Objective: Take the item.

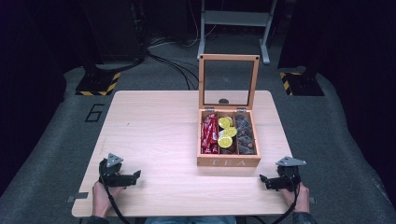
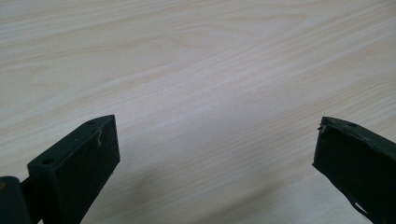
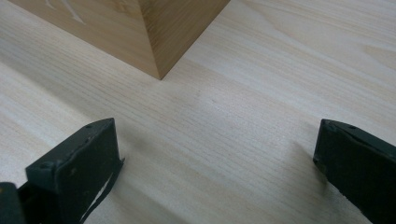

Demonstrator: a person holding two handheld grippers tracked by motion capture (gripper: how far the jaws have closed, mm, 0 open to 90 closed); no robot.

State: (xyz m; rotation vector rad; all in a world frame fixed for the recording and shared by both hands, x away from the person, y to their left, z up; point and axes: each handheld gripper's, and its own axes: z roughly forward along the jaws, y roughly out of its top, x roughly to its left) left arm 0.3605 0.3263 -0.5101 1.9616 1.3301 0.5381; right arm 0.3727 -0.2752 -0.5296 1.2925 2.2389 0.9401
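Observation:
A wooden tea box marked TEA stands right of the table's middle, its glass lid raised upright. Inside lie red sachets on the left, yellow-topped capsules in the middle and dark brownish pieces on the right. My left gripper rests near the front left of the table, open, with bare wood between its jaws. My right gripper sits at the front right, open and empty, its jaws pointing at the box's near corner.
The light wooden table has wide bare room left of the box. A person's hands hold both grippers at the front edge. Beyond the table are a metal stand, cables and hazard-striped bases on grey floor.

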